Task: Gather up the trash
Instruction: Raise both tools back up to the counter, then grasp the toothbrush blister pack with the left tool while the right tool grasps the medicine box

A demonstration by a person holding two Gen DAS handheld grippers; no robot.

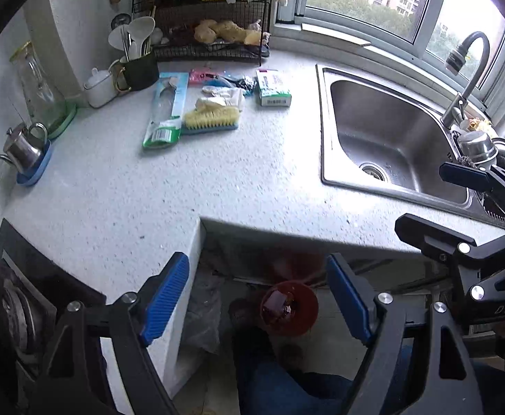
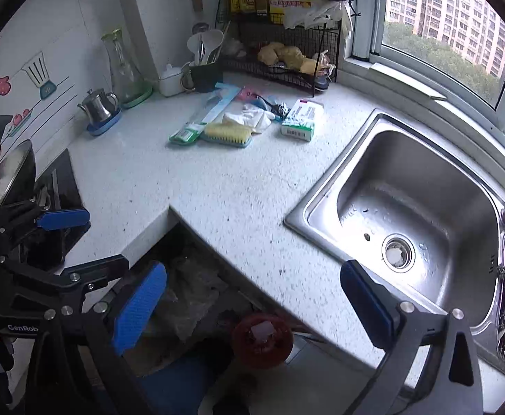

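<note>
Trash lies at the back of the white counter [image 1: 183,186]: a long blue-green blister pack [image 1: 165,110] [image 2: 204,114], crumpled white paper [image 1: 223,98] [image 2: 249,117], pink and blue wrappers [image 1: 217,79] [image 2: 262,102] and a white-green carton [image 1: 273,88] [image 2: 302,119]. A red bin [image 1: 288,307] [image 2: 262,340] with scraps in it stands on the floor below the counter notch. My left gripper [image 1: 257,297] is open and empty above the bin. My right gripper [image 2: 252,307] is open and empty at the counter's front edge; it also shows in the left wrist view [image 1: 421,200].
A yellow scrub brush [image 1: 211,121] [image 2: 228,133] lies beside the trash. A steel sink [image 1: 390,138] [image 2: 411,214] is on the right. A wire rack [image 1: 214,34], utensil cup [image 1: 138,69], glass vase [image 1: 39,90], small steel pot [image 1: 22,148] and stove [image 1: 17,297] line the back and left.
</note>
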